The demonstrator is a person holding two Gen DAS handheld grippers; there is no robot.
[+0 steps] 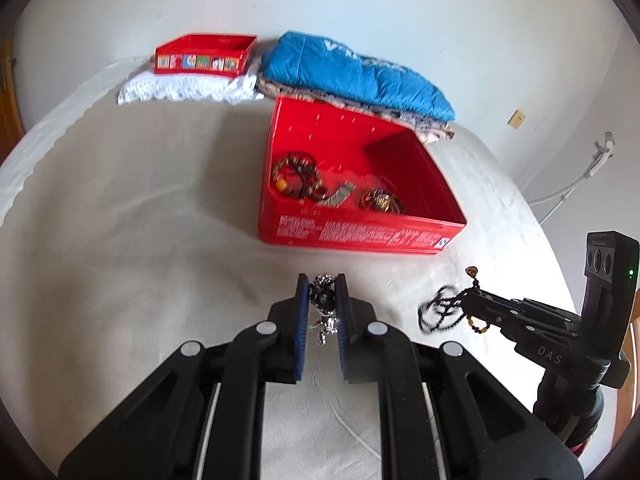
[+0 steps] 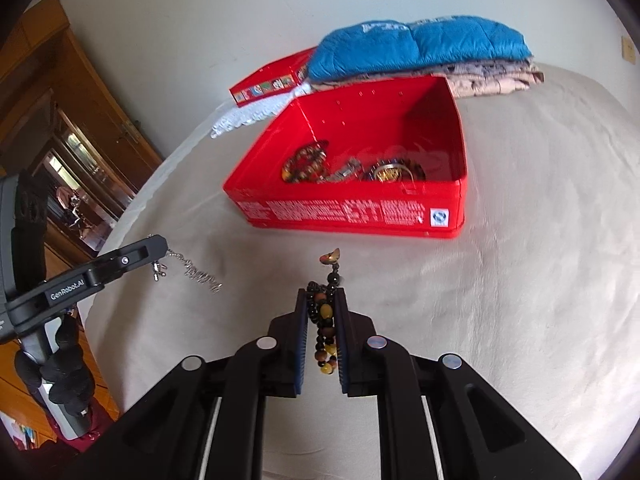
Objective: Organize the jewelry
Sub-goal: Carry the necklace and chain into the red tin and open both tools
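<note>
The left gripper point(image 1: 323, 294) has its jaws clenched on a silver chain point(image 1: 325, 312), which dangles between the blue pads above the bed point(image 1: 140, 260). The right gripper point(image 2: 322, 308) has its jaws clenched on a beaded bracelet point(image 2: 325, 320) of dark and amber beads, hanging likewise off the sheet. Ahead of both jaws sits the open red box point(image 2: 352, 216), with bracelets point(image 2: 306, 164) and bangles point(image 2: 394, 172) lying inside. Beyond it lie folded clothes point(image 2: 416, 46) and a red lid point(image 1: 204, 54).
</note>
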